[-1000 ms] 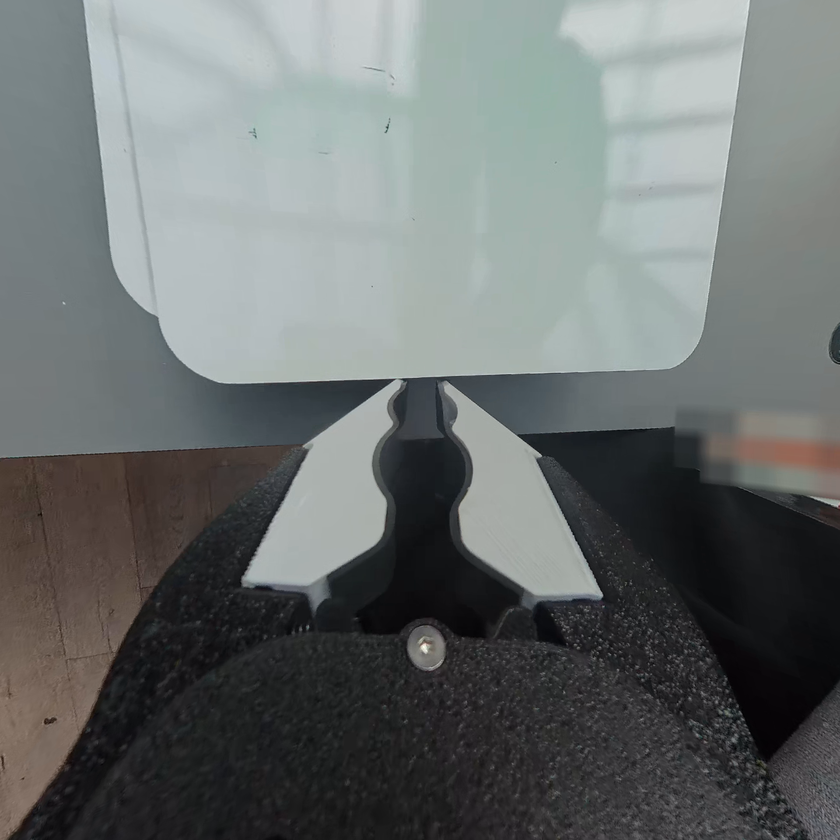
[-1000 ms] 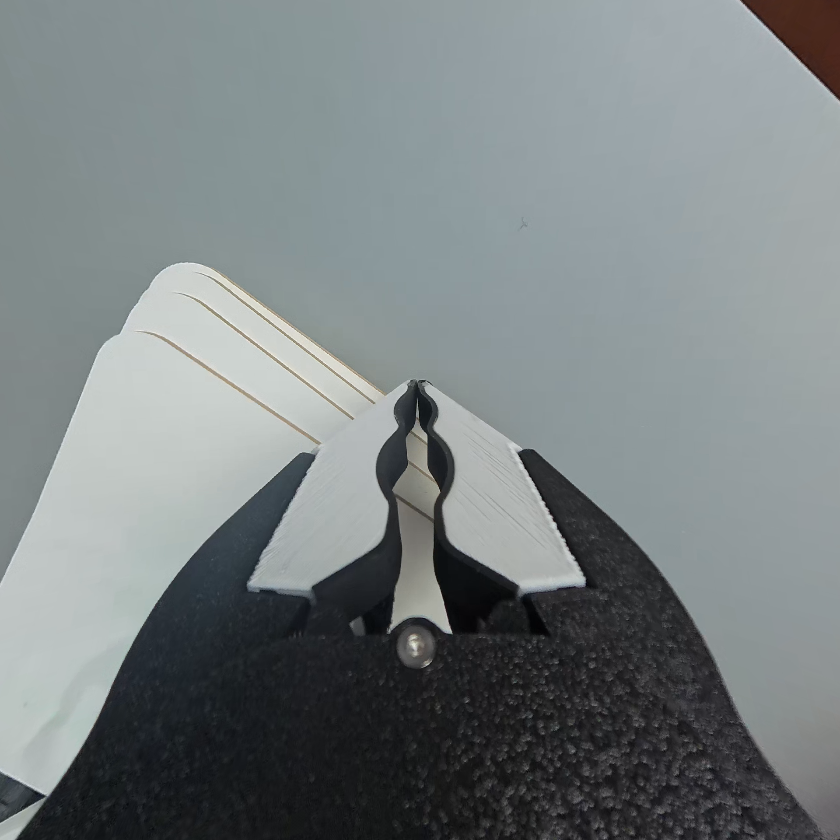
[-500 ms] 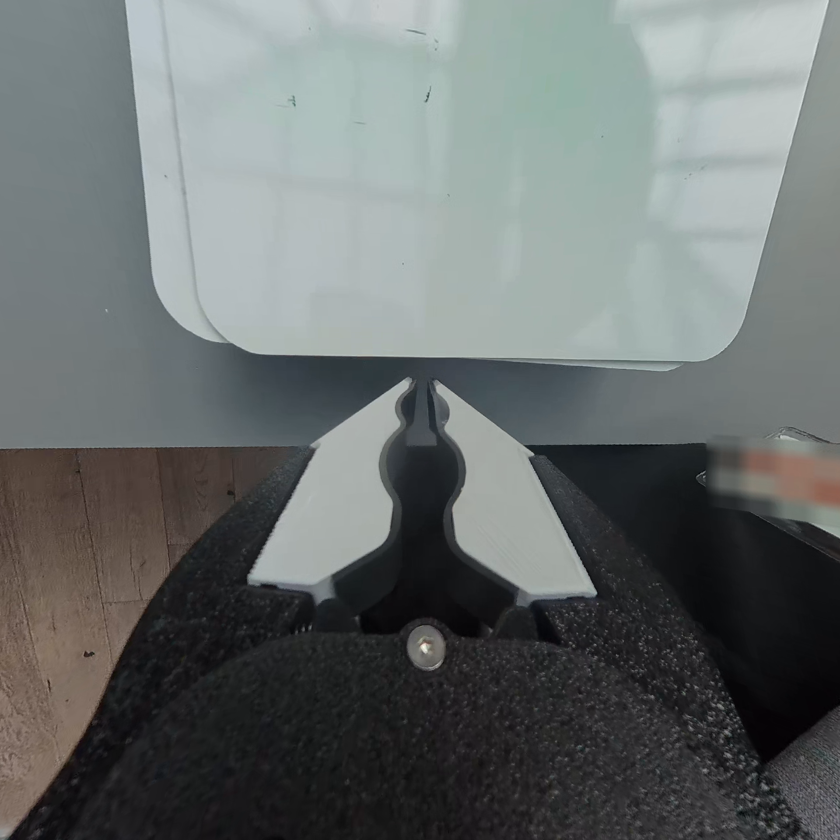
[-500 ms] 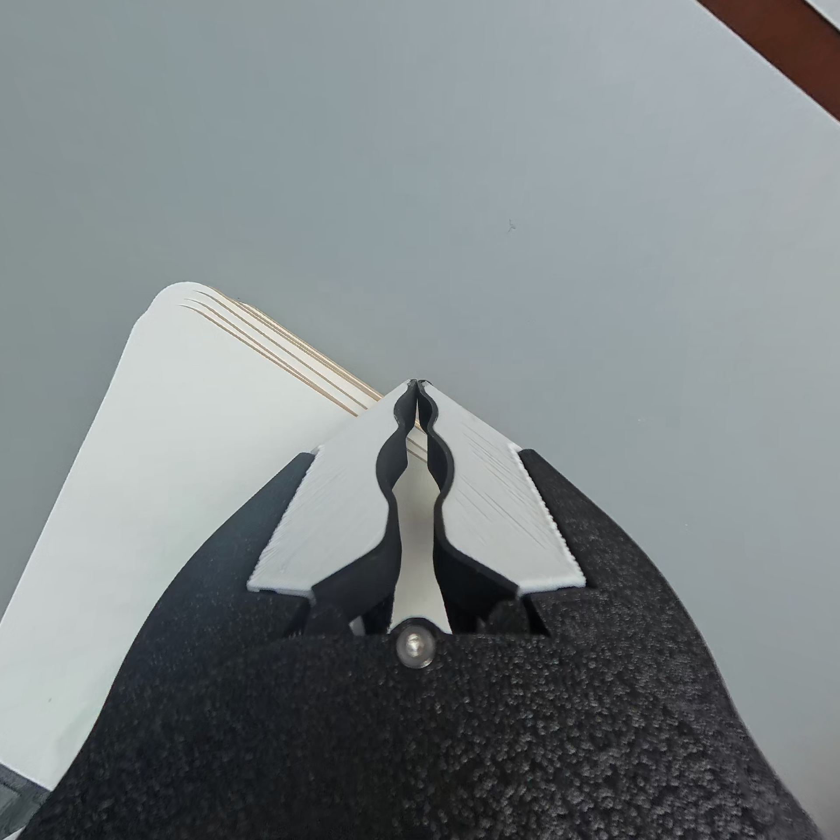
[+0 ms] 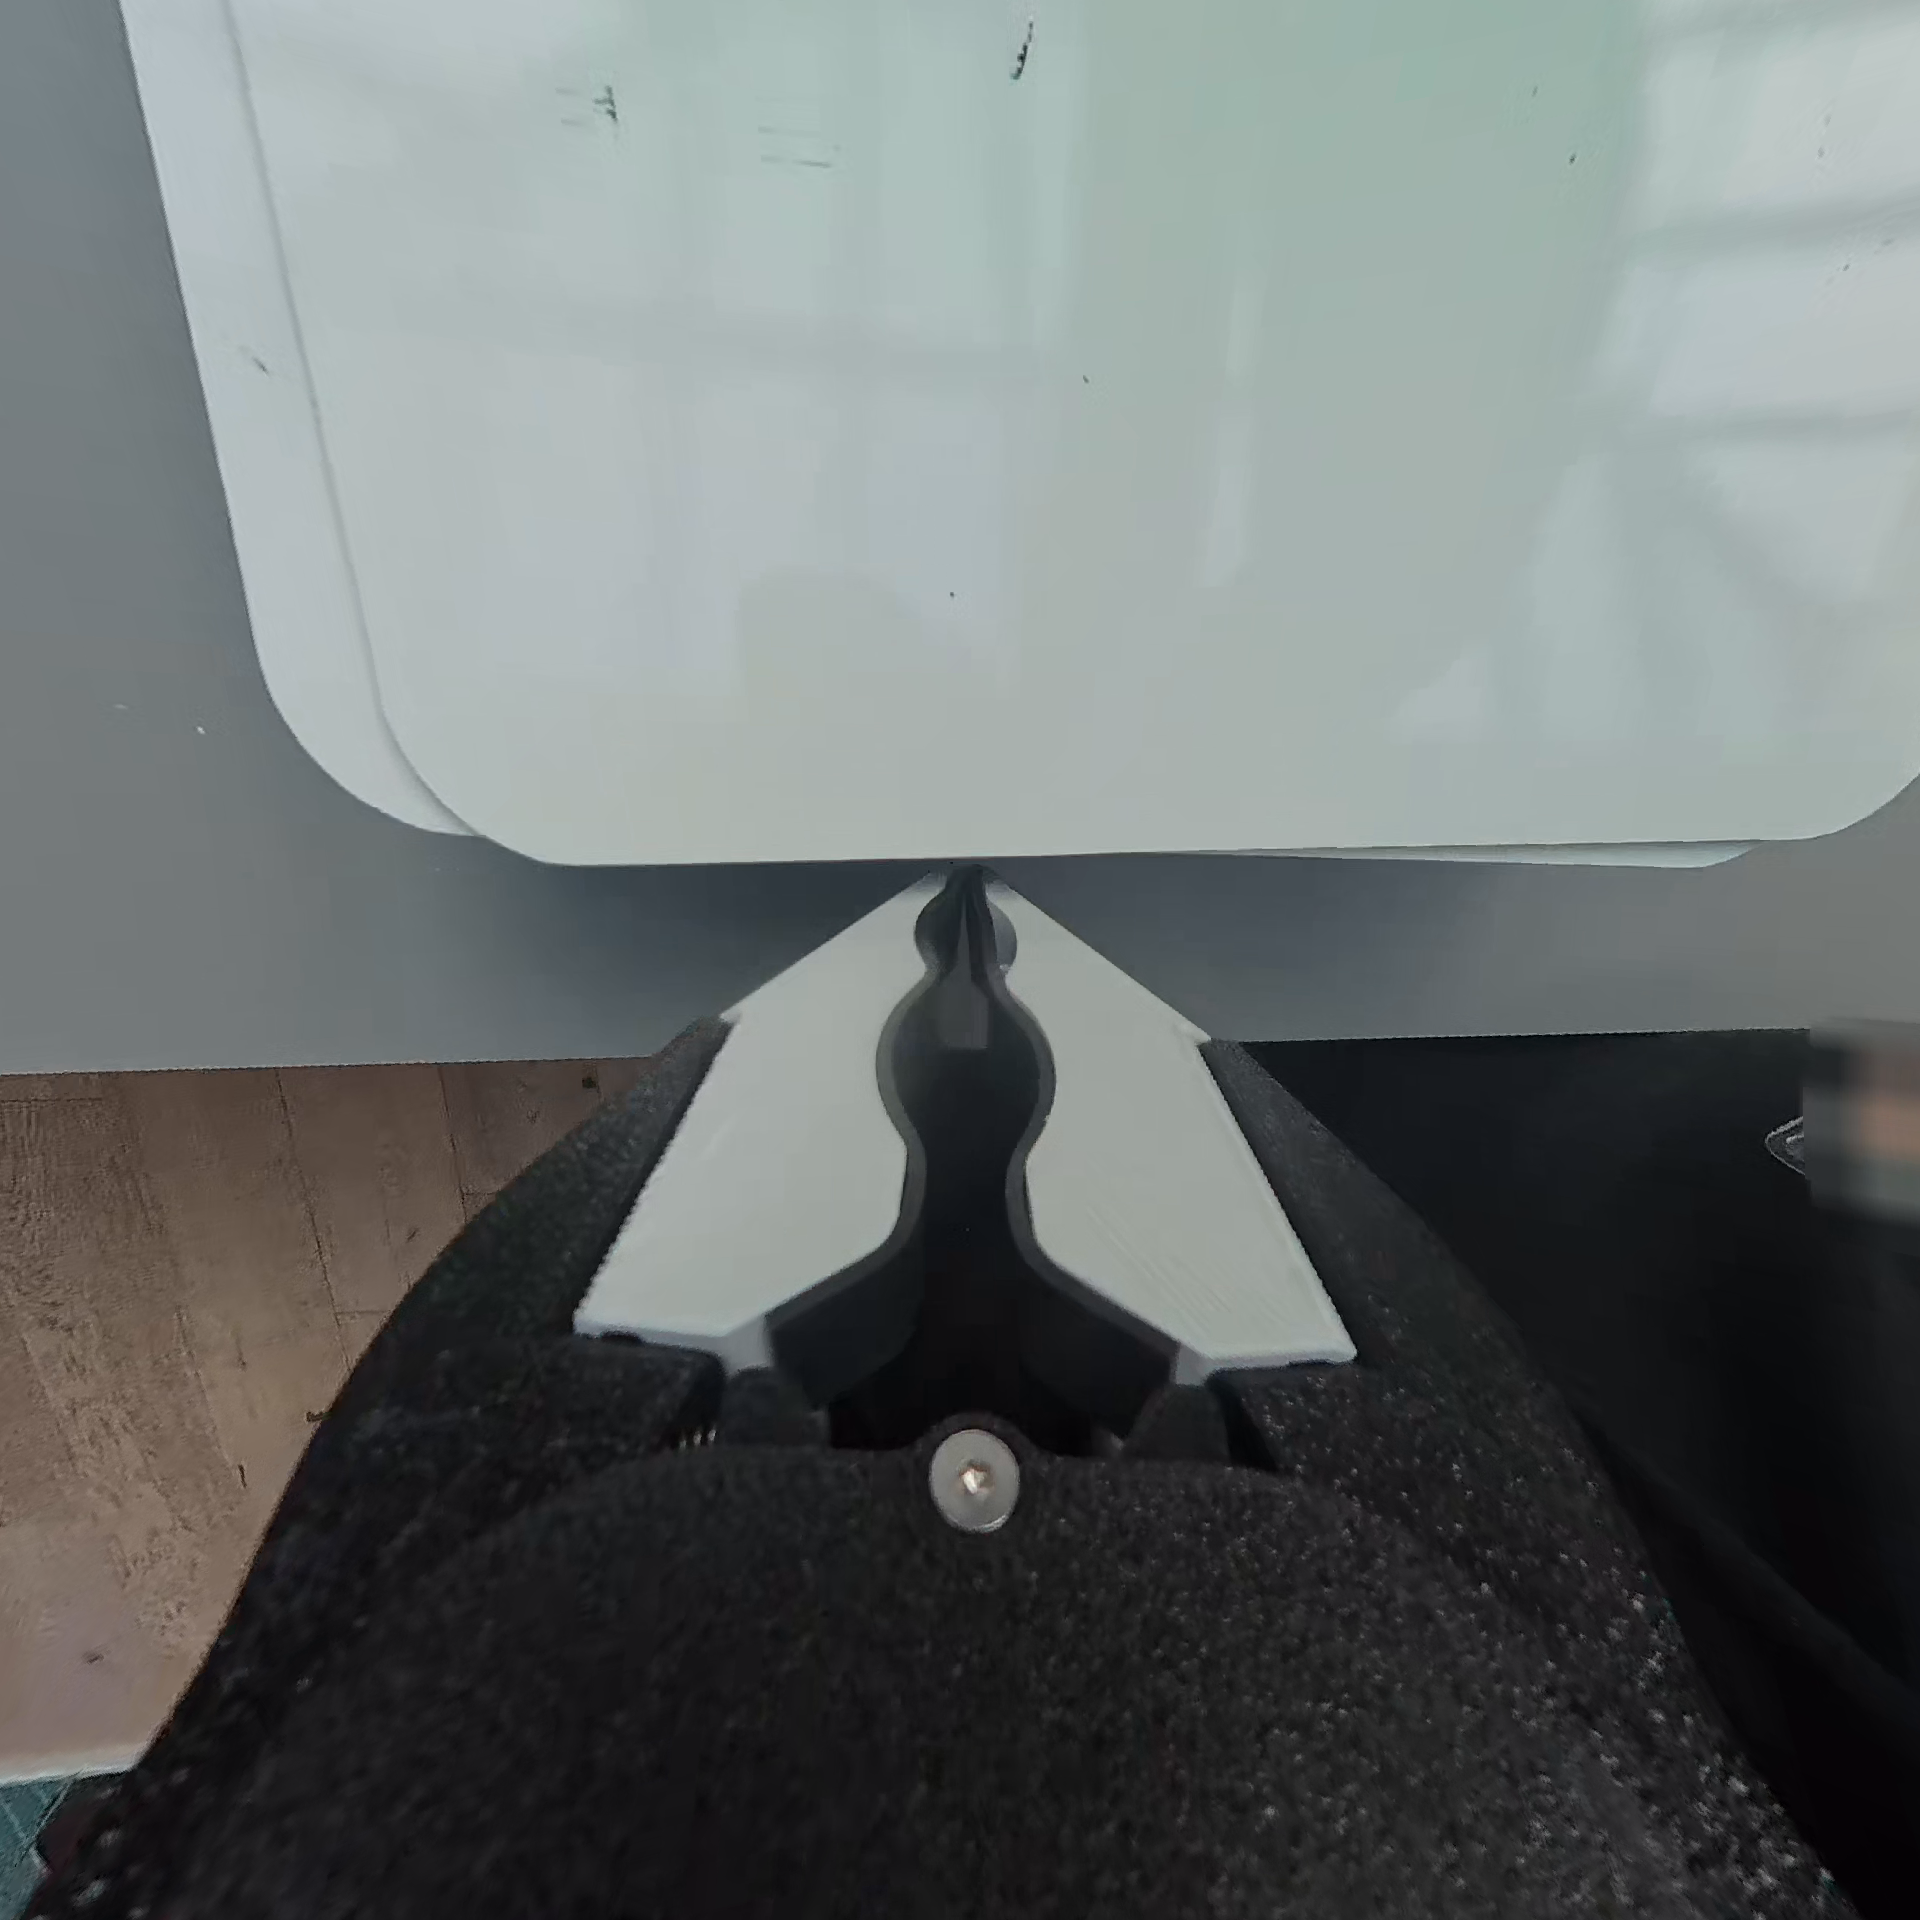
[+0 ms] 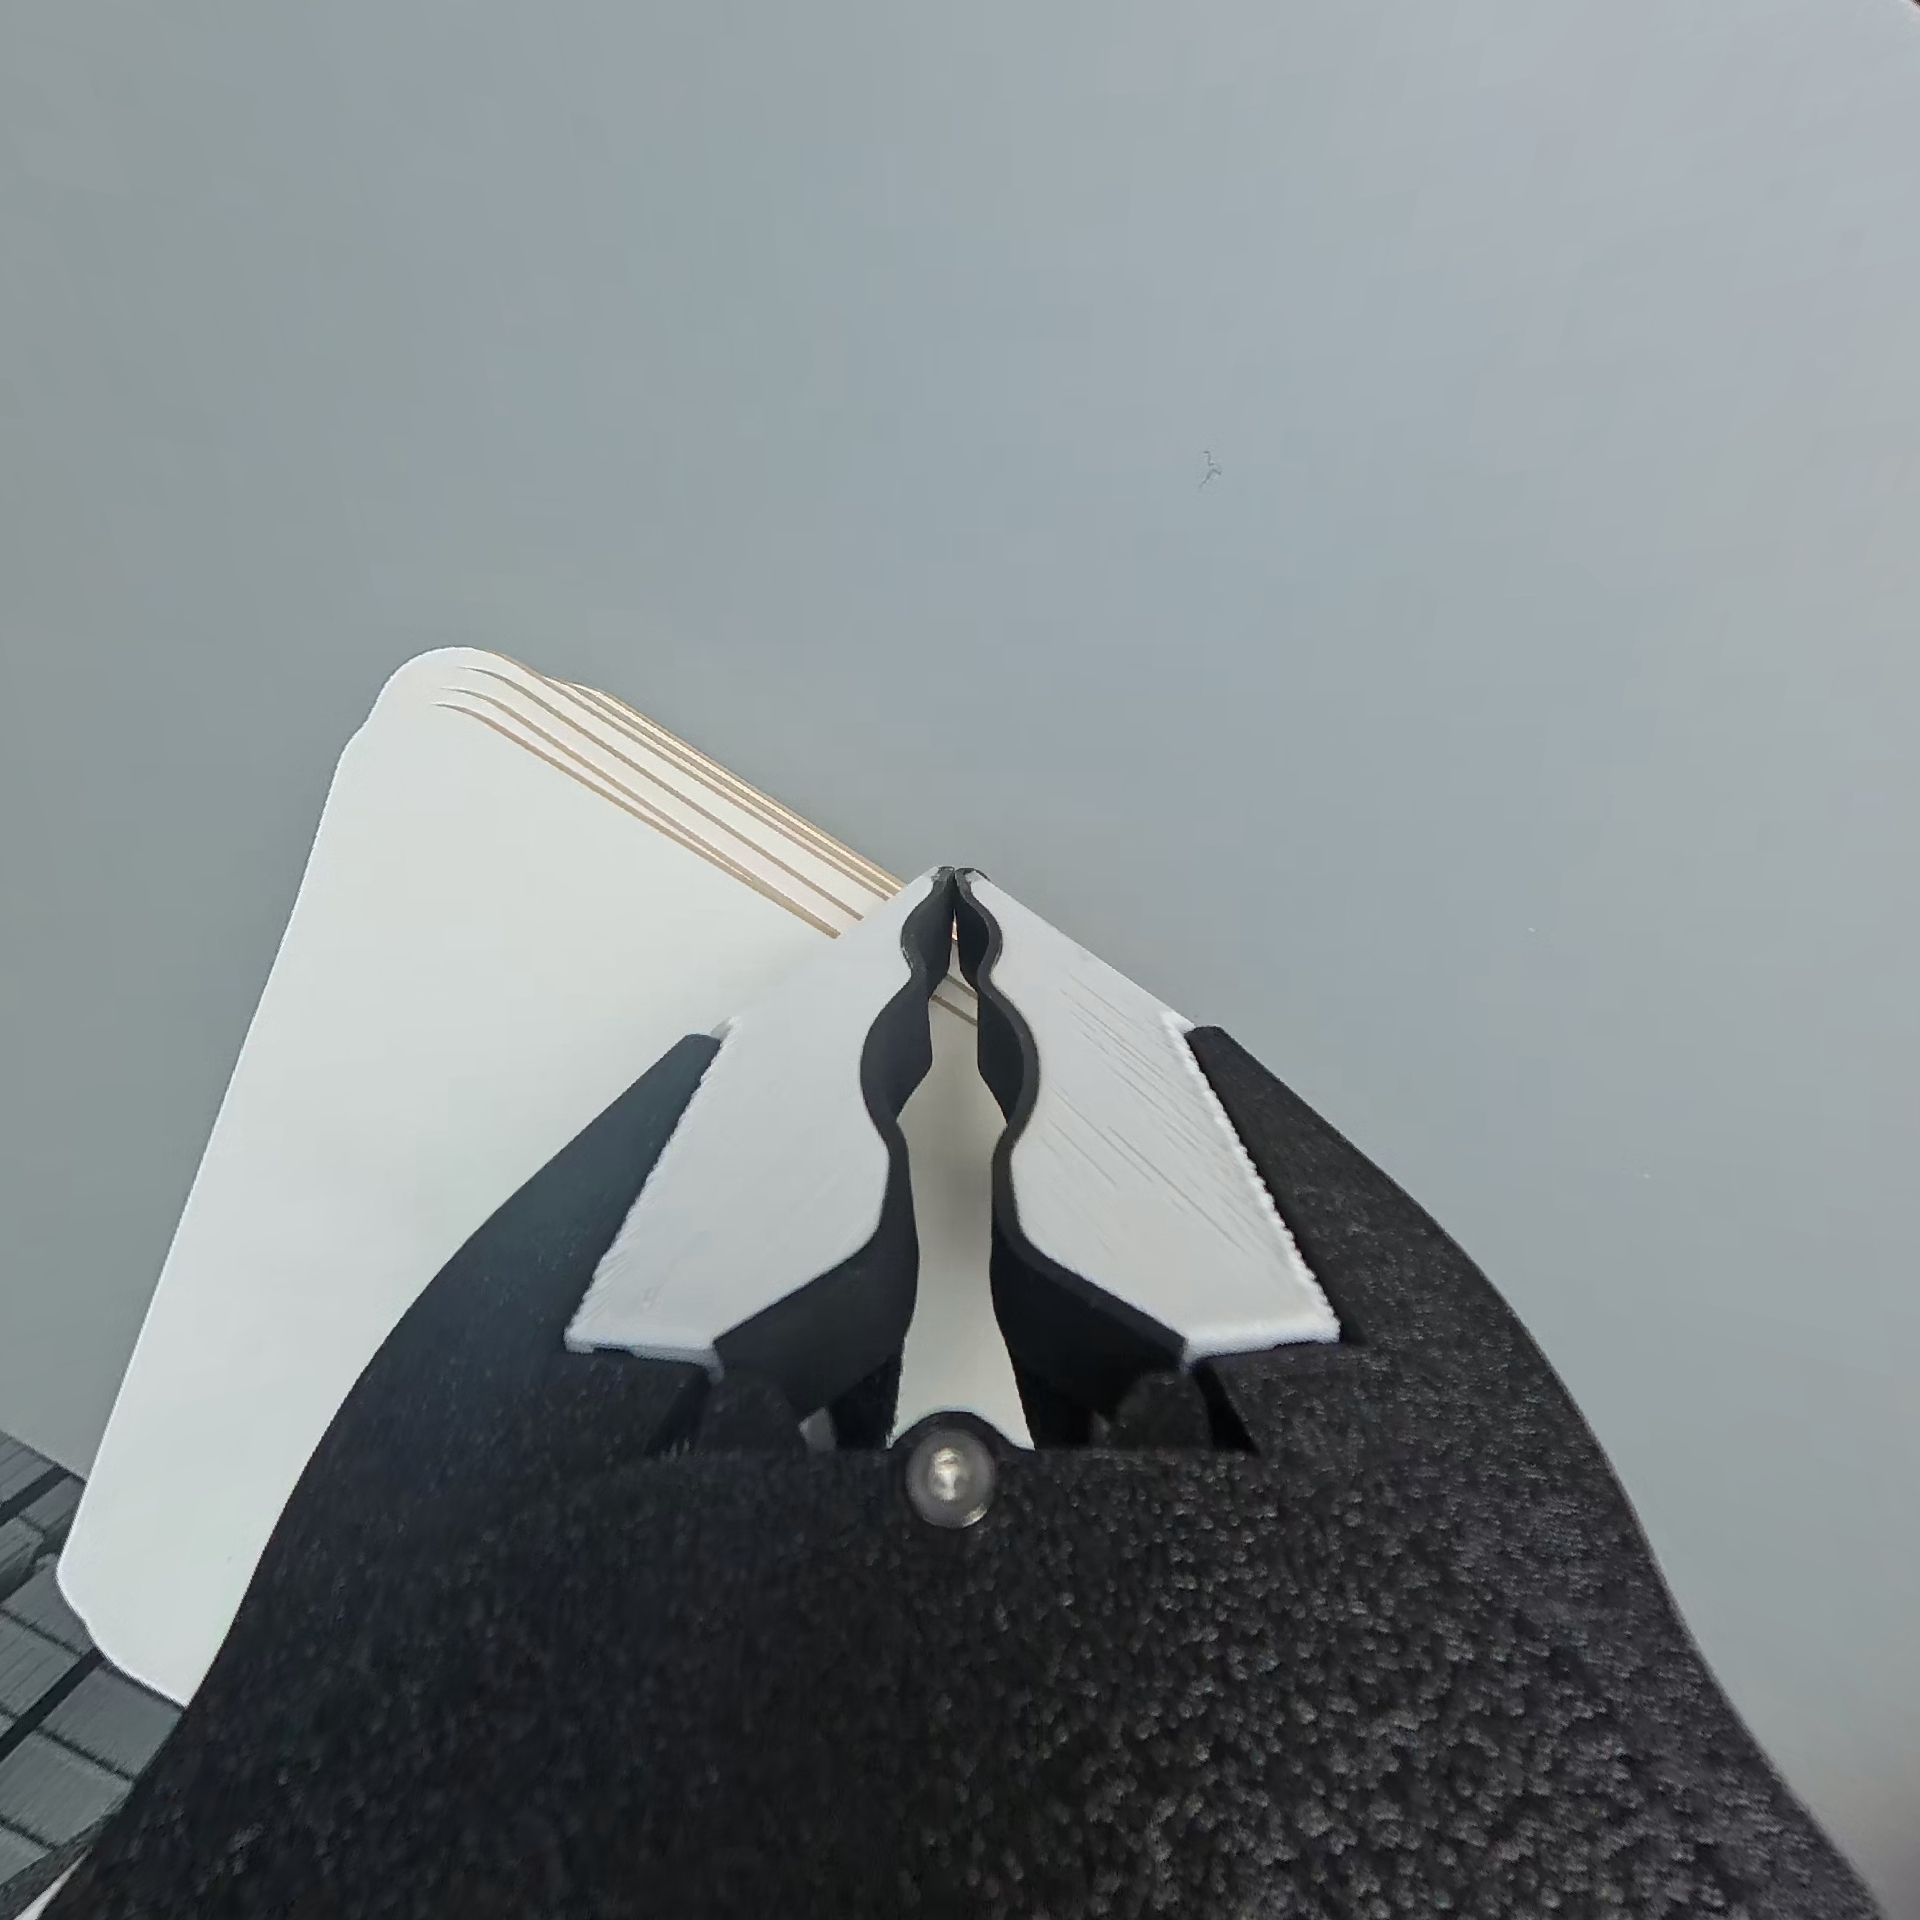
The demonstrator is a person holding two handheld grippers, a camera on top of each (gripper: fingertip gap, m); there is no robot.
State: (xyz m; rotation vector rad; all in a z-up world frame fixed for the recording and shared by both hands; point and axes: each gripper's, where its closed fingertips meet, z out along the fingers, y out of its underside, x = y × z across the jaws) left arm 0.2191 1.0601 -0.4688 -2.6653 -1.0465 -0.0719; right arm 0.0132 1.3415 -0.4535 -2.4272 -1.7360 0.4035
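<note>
A stack of thin white boards with rounded corners [image 5: 1039,416] lies flat on a grey table [image 5: 125,914]. Lower boards stick out a little at its left and bottom right. My left gripper [image 5: 968,883] is shut and empty, its tips touching the middle of the stack's near edge. In the right wrist view the same stack [image 6: 468,1039] shows several tan board edges, slightly fanned. My right gripper [image 6: 956,878] is shut and empty, its tips at the stack's right edge with the fingers [image 6: 790,1143] lying over the boards.
Bare grey table [image 6: 1247,416] stretches beyond and to the right of the stack. Past the table's near edge lie a wooden floor [image 5: 208,1299] and a black surface [image 5: 1558,1195]. A dark ridged surface [image 6: 42,1683] shows at the lower left of the right wrist view.
My left gripper's small gap has closed and its tips now meet the stack's near edge. The stack looms larger. In the right wrist view the fanned board edges have drawn closer together.
</note>
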